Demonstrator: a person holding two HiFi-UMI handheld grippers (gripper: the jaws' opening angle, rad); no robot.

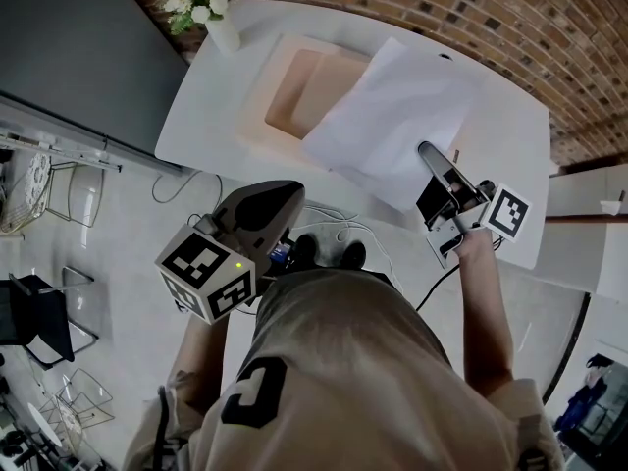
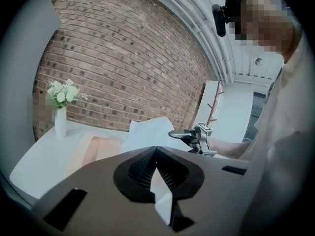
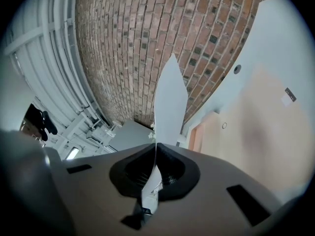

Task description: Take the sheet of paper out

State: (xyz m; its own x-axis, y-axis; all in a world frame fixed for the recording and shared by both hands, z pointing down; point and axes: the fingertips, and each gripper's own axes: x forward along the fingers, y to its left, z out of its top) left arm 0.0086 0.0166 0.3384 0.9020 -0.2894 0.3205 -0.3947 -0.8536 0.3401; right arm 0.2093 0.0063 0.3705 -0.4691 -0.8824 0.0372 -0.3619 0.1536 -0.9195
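My right gripper [image 1: 428, 153] has its jaws pressed together on the near edge of the sheet of paper [image 1: 392, 106]. In the right gripper view the sheet rises edge-on from between the jaw tips, in front of the brick wall [image 1: 442, 8]. The white sheet is held up over the white counter [image 1: 206, 96]. In the head view it covers the right part of the shallow peach tray [image 1: 257, 96], which lies flat in the middle of the counter. From these angles I cannot tell for sure whether the sheet's far edge touches the tray or hangs just clear of it. My left gripper [image 1: 297, 192] has its jaws together with nothing between them. It is on the near side of the counter, close to my body and well apart from the sheet. A white vase of white flowers [image 1: 221, 27] stands at the counter's far left corner, beside the tray.
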